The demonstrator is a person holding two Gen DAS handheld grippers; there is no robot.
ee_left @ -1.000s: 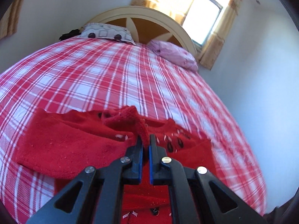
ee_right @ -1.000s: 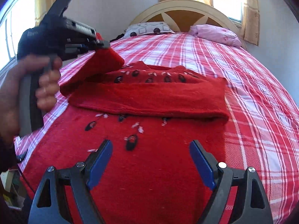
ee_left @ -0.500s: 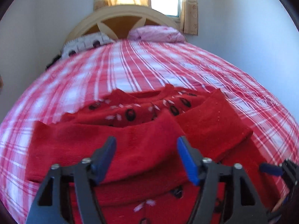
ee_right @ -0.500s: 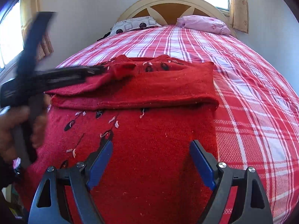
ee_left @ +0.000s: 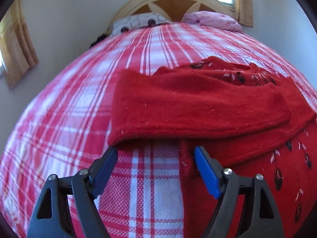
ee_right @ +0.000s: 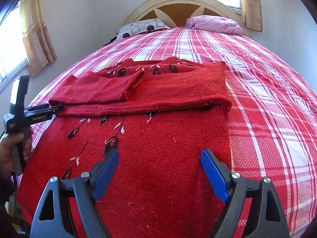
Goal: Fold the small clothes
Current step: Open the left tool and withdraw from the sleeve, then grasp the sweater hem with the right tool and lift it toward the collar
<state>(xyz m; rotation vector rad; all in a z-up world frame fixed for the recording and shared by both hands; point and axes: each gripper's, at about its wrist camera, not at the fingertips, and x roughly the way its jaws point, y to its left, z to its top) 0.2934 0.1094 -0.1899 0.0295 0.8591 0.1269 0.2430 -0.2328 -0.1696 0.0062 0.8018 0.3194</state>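
This red sweater (ee_right: 158,148) looks soft, floppy knit. My left gripper (ee_left: 155,170) is opening with nothing between; right gripper (ee_right: 159,173) gapes empty. I'd pinch the hem corners around 6 o'clock.

White lettering runs along the black body of the left gripper (ee_right: 57,109), at the right-wrist view's left edge; too small to read.

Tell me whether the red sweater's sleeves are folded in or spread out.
Folded in: both sleeves lie across the chest of the red sweater, the left sleeve overlapping the right sleeve.
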